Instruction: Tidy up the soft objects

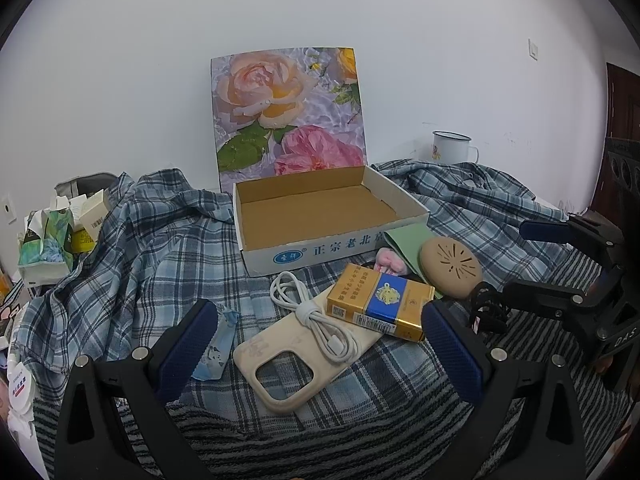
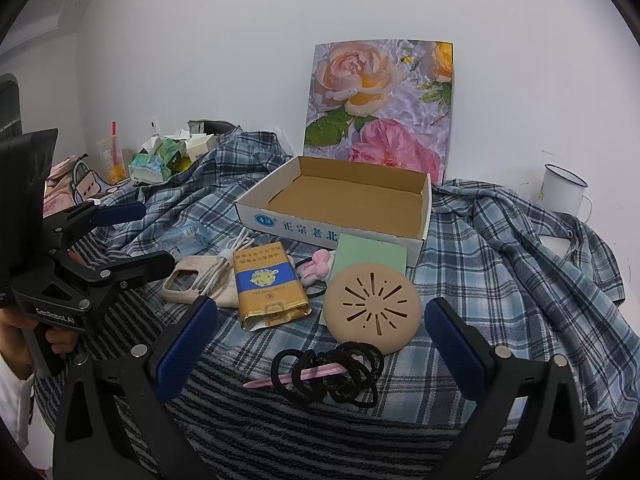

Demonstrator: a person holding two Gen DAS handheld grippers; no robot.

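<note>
Fingers of left gripper [image 1: 320, 352] spread wide, empty, over beige phone case [image 1: 296, 356]; right gripper [image 2: 320, 344] likewise agape above black hair ties [image 2: 332, 372]. Advice: close low on each soft piece, lifting cable [image 1: 316, 316] clear first. Cardboard box [image 2: 336, 196]: open, holding nothing, behind the clutter.

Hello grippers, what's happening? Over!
Both grippers open, left above the phone case, right above the hair ties. Box empty. Nothing blocking.
</note>
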